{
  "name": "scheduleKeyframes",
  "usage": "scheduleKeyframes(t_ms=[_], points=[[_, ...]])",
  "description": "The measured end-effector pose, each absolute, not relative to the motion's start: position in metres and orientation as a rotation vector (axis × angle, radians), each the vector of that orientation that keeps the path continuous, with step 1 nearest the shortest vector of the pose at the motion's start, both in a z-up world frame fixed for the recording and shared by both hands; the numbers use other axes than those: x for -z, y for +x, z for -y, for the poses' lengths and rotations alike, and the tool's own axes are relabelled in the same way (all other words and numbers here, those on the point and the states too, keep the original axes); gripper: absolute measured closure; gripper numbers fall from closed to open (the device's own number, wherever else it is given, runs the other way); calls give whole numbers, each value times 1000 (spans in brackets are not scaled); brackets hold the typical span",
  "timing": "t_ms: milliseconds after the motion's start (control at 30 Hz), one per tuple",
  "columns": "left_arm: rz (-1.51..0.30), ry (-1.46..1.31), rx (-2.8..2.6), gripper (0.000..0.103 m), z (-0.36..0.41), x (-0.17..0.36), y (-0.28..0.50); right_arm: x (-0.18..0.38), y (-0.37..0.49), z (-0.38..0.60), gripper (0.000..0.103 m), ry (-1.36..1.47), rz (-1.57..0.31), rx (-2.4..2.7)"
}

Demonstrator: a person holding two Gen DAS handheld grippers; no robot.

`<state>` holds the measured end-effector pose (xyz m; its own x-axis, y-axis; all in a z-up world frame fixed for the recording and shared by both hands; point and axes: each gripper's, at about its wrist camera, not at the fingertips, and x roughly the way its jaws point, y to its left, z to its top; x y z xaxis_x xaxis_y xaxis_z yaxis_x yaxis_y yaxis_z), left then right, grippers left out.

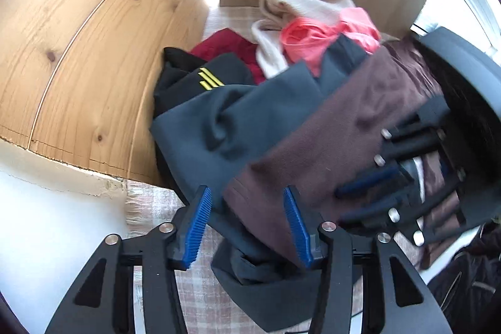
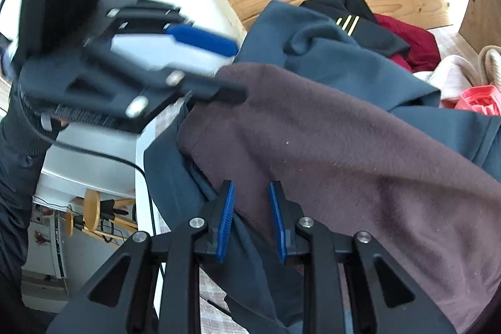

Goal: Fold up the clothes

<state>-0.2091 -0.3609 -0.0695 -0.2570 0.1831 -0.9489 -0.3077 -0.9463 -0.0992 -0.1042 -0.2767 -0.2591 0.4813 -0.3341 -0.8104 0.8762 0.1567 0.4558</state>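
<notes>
The brown fleece (image 2: pixel 344 146) hangs lifted above the surface, clamped in the right gripper (image 2: pixel 252 219). The left gripper (image 1: pixel 247 224), fingers apart, likely must pinch its edge next.

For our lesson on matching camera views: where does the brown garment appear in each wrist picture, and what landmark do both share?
Left wrist view: the brown garment runs diagonally from lower centre to upper right, over the dark blue garment.
Right wrist view: the brown garment fills centre and lower right.
Shared landmark: the black garment with yellow stripes, behind the pile.
</notes>
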Motion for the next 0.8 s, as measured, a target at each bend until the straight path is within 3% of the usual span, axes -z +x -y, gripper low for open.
scheduleKeyframes(t_ms=[300, 600, 800], points=[[-160, -1696, -2175, 59, 352, 88, -220, 268, -115, 276, 80, 1100, -608, 934], [-256, -1649, -2221, 93, 342, 78, -203, 265, -133, 282, 80, 1128, -579, 931], [-156, -1559, -2393, 97, 349, 42, -188, 242, -166, 231, 80, 1127, -438, 971]])
